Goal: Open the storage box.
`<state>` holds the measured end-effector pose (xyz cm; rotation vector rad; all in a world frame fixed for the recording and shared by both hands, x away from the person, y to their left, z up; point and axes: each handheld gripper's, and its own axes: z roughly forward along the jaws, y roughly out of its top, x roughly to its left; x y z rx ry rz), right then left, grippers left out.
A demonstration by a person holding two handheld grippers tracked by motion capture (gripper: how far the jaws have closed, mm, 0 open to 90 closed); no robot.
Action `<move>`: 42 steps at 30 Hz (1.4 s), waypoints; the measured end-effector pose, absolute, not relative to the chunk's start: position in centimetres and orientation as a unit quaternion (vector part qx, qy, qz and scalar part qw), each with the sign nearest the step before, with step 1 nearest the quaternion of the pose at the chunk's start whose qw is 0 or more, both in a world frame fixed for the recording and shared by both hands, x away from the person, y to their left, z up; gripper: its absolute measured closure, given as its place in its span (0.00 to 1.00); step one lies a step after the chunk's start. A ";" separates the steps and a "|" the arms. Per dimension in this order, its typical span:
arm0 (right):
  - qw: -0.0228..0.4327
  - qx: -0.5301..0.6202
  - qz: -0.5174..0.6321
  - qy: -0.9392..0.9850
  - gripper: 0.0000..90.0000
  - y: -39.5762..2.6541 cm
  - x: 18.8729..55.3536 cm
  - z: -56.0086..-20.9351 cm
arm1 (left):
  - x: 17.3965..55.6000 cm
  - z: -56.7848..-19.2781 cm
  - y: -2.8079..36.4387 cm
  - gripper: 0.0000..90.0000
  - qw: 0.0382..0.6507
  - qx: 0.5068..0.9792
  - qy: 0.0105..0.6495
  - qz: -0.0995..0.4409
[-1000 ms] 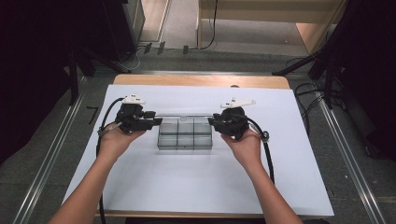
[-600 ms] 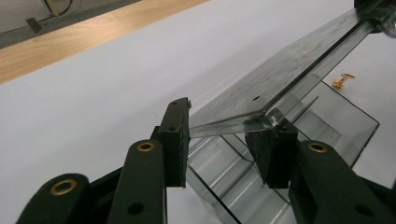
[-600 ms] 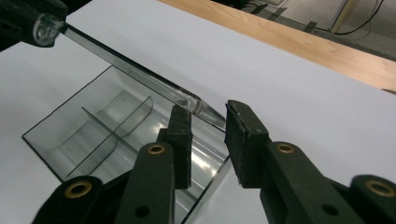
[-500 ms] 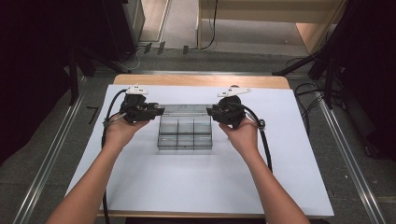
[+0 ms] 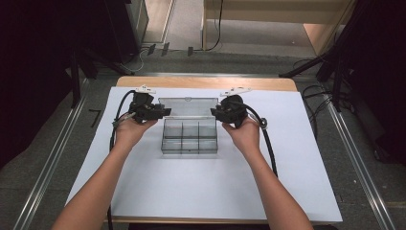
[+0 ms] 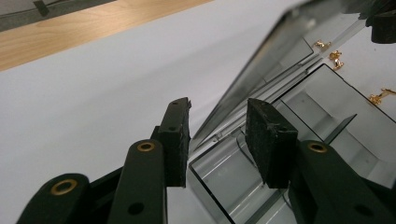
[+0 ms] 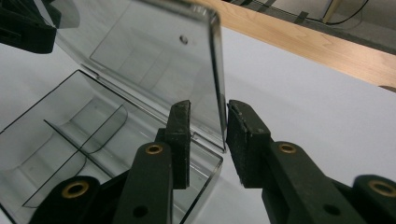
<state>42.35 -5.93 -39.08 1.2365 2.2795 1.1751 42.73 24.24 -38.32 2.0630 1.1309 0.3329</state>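
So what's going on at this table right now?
A person is opening a clear plastic compartment box on a white sheet. The left tool and right tool each have an end of the hinged lid between their jaws. The lid stands swung up at the back, and the compartments look empty.

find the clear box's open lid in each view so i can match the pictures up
High view: the lid stands open at the far edge of the box, between the left gripper and right gripper.
Left gripper view: it slants from beside the jaws up to the upper right.
Right gripper view: upper centre, its side edge between the jaws.
Shared landmark: the box's dividers.
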 end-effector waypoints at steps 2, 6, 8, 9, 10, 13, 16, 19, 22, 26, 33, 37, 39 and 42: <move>0.147 0.433 0.409 0.790 0.80 -5.9 42.6 -39.4 | 43.0 -38.7 24.1 0.68 0.375 0.803 0.444 0.131; 0.149 0.436 0.406 0.789 0.78 -5.7 43.0 -39.8 | 43.5 -39.2 24.0 0.68 0.377 0.800 0.448 0.133; 0.148 0.440 0.401 0.790 0.78 -5.5 43.2 -40.2 | 43.7 -39.4 24.0 0.68 0.376 0.798 0.452 0.134; 0.148 0.440 0.398 0.791 0.78 -5.5 43.3 -40.4 | 43.8 -39.5 24.0 0.68 0.376 0.797 0.452 0.135; 0.148 0.443 0.398 0.790 0.77 -5.4 43.4 -40.5 | 43.9 -39.6 24.0 0.68 0.376 0.796 0.454 0.136; 0.147 0.447 0.399 0.787 0.77 -5.4 43.6 -40.8 | 44.1 -40.0 23.9 0.68 0.370 0.797 0.458 0.136; 0.146 0.452 0.402 0.783 0.76 -5.3 43.9 -41.1 | 44.4 -40.4 23.9 0.67 0.367 0.797 0.462 0.132; 0.144 0.456 0.400 0.782 0.73 -5.1 44.1 -41.4 | 44.7 -40.7 23.8 0.67 0.366 0.796 0.464 0.129; 0.143 0.461 0.390 0.784 0.72 -4.9 44.5 -41.8 | 44.9 -41.0 23.7 0.66 0.361 0.797 0.467 0.130; 0.140 0.468 0.383 0.784 0.72 -4.7 45.1 -42.1 | 45.5 -41.3 23.6 0.66 0.353 0.797 0.474 0.125; 0.130 0.489 0.368 0.780 0.72 -4.2 46.0 -42.5 | 46.2 -41.6 23.7 0.63 0.348 0.792 0.490 0.106; 0.117 0.494 0.376 0.775 0.69 -4.3 46.4 -42.8 | 46.3 -41.8 23.7 0.61 0.349 0.787 0.499 0.100; 0.111 0.493 0.376 0.777 0.66 -4.3 46.5 -43.0 | 46.4 -41.9 23.6 0.59 0.348 0.784 0.505 0.094; 0.102 0.496 0.375 0.777 0.62 -4.2 46.6 -43.2 | 46.6 -42.2 23.4 0.54 0.346 0.782 0.512 0.086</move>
